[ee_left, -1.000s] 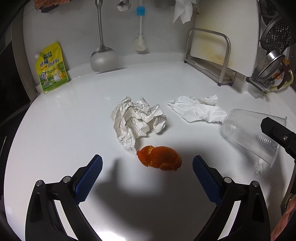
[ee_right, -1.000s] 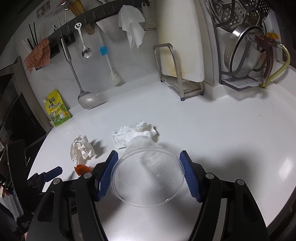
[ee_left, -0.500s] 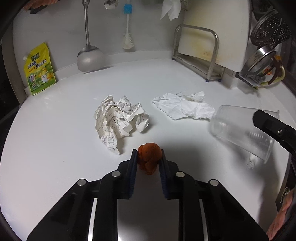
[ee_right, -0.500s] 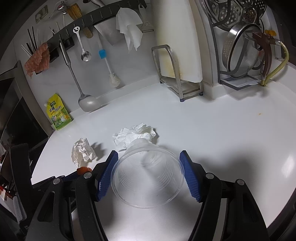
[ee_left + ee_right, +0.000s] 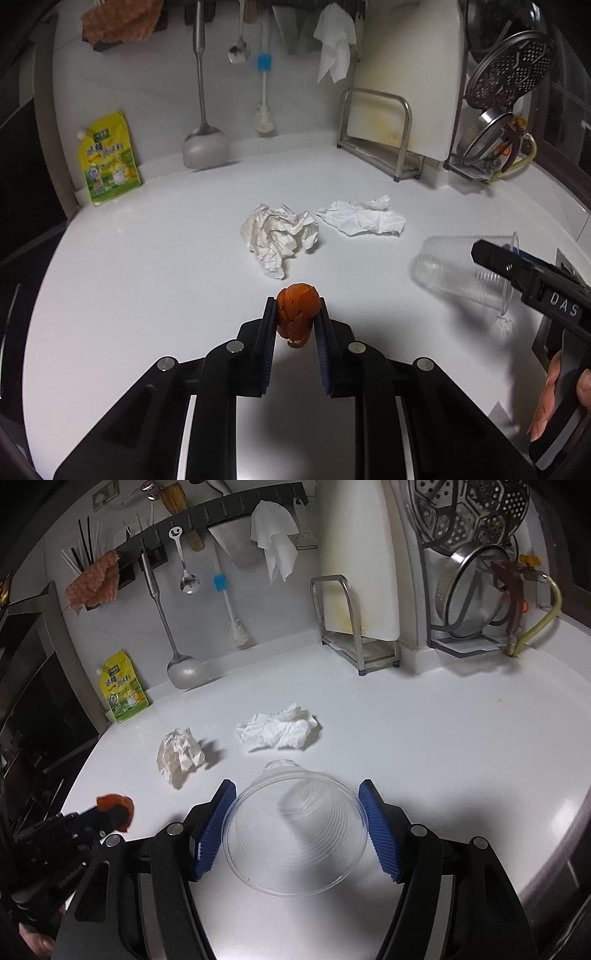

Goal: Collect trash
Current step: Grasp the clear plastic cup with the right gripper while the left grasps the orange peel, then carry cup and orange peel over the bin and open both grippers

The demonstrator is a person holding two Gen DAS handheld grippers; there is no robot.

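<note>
My left gripper [image 5: 295, 304] is shut on an orange peel [image 5: 297, 307] and holds it above the white counter [image 5: 147, 277]; the peel also shows in the right wrist view [image 5: 117, 806]. My right gripper [image 5: 297, 792] is shut on a clear plastic cup [image 5: 295, 827], held on its side with the mouth toward the camera; the cup also shows in the left wrist view [image 5: 458, 271]. A crumpled grid-lined paper [image 5: 280, 236] [image 5: 181, 753] and a crumpled white tissue [image 5: 364, 221] [image 5: 279, 731] lie on the counter beyond both grippers.
A yellow-green pouch [image 5: 109, 160] leans on the back wall at the left. A hanging ladle [image 5: 205, 146] and bottle brush [image 5: 264, 122] reach down to the counter's back edge. A steel rack with a cutting board [image 5: 391, 122] and a strainer rack [image 5: 476, 602] stand at the back right.
My left gripper closed on the orange peel and lifted it off the counter, pulling back from the papers. My right gripper kept hold of the cup, nearly still.
</note>
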